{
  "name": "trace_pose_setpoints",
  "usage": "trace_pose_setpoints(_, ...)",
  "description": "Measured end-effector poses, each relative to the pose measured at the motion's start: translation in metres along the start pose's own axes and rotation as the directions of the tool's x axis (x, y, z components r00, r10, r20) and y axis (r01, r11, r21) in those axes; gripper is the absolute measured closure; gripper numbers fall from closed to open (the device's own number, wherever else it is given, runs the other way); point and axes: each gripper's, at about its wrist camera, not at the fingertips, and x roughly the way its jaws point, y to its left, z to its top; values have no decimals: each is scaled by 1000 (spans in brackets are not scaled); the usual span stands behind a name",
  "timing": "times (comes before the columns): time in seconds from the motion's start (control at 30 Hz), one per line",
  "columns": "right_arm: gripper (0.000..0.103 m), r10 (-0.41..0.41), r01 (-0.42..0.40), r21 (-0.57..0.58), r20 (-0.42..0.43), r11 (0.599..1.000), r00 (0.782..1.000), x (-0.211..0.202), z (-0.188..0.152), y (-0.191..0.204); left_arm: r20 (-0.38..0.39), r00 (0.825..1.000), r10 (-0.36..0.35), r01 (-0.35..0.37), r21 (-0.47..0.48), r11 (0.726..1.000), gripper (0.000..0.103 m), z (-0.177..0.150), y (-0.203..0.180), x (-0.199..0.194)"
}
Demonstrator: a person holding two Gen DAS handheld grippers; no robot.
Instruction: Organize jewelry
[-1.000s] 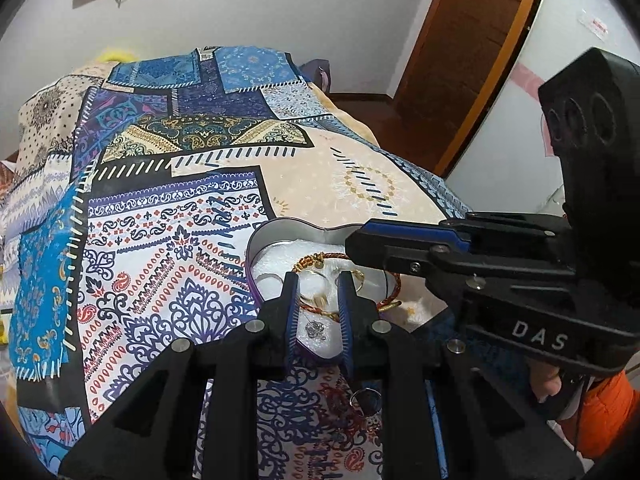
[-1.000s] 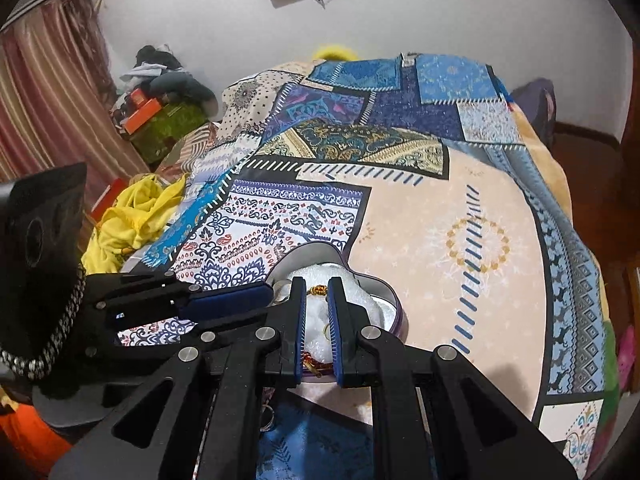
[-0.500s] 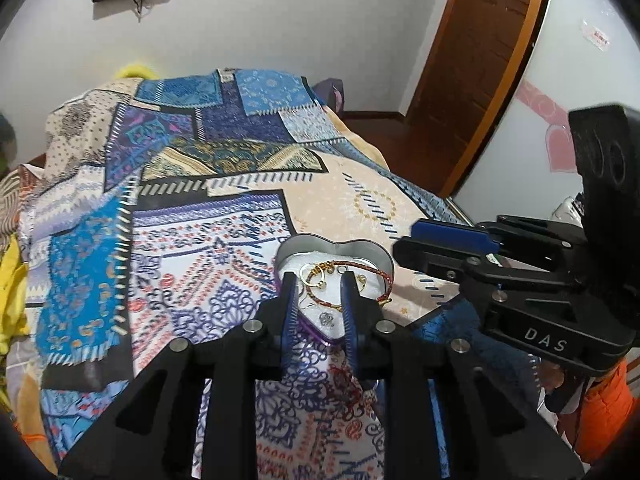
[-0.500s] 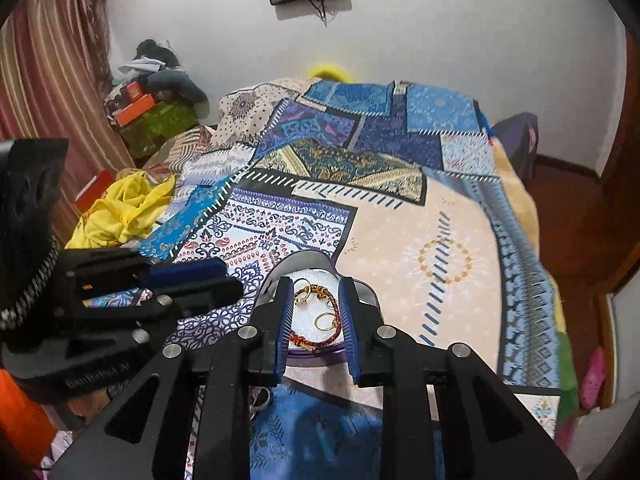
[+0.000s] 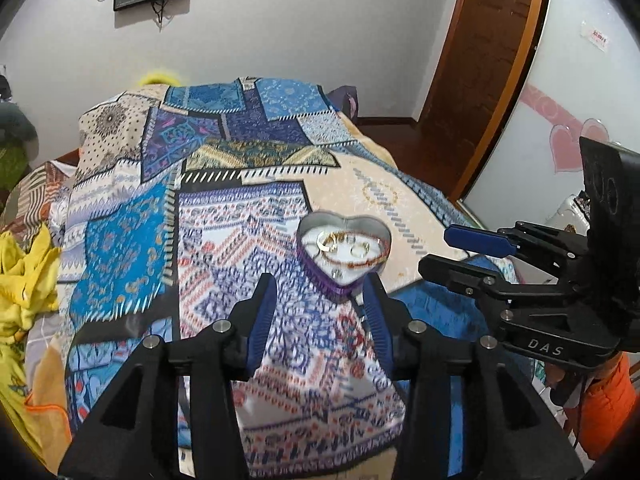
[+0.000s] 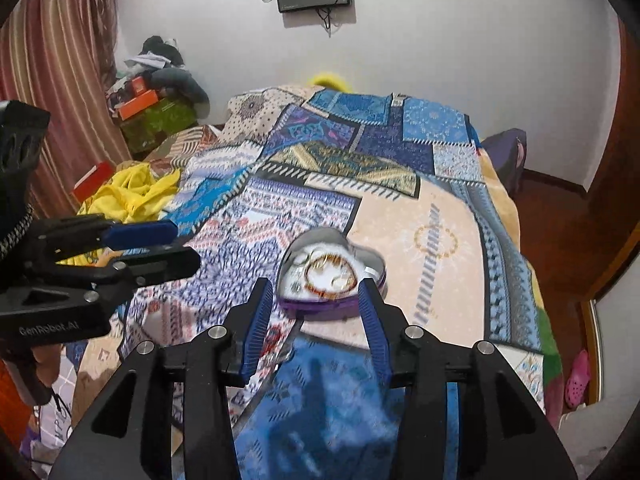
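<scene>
left gripper (image 5: 320, 300): jaws just opened, nothing held | right gripper (image 6: 316, 304): jaws just opened, nothing held | heart-shaped tin (image 5: 316, 276): bangle (image 5: 360, 254) and rings contained, rested on bedspread (image 5: 224, 240)

Left tool (image 5: 320, 308) and right tool (image 6: 316, 312) angled downward, jaws (just opening) apart, empty.

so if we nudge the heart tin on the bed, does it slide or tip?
Probably slides: the tin looks low and flat-bottomed. The soft quilt may drag and bunch under it. The loose bangle and rings inside would likely shift.
</scene>
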Motion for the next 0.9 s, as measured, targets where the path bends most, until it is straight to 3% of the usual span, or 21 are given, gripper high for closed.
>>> trace_pose_setpoints(0.47, 62, 26, -36, -44, -204, 998, 979, 61, -44, 23, -76, 997, 26, -28, -33, 999, 59, -41, 20, 8)
trace_pose_setpoints(0.7, 63, -20, -3, -140, -163, 990, 986, 65, -48, 33, -89, 996, 7, -11, -44, 999, 59, -43, 26, 16)
trace_pose_setpoints(0.73, 66, -10, -13, -143, -162, 990, 987, 65, -48, 33, -90, 996, 3, -6, -41, 999, 59, -43, 26, 17)
trace_pose_setpoints(0.8, 80, 7, -31, -147, -161, 989, 987, 63, -49, 33, -92, 996, -7, 4, -32, 999, 59, -42, 22, 21)
trace_pose_setpoints(0.9, 80, 14, -37, -144, -157, 989, 988, 61, -50, 32, -97, 995, -21, 19, -24, 1000, 59, -42, 16, 27)
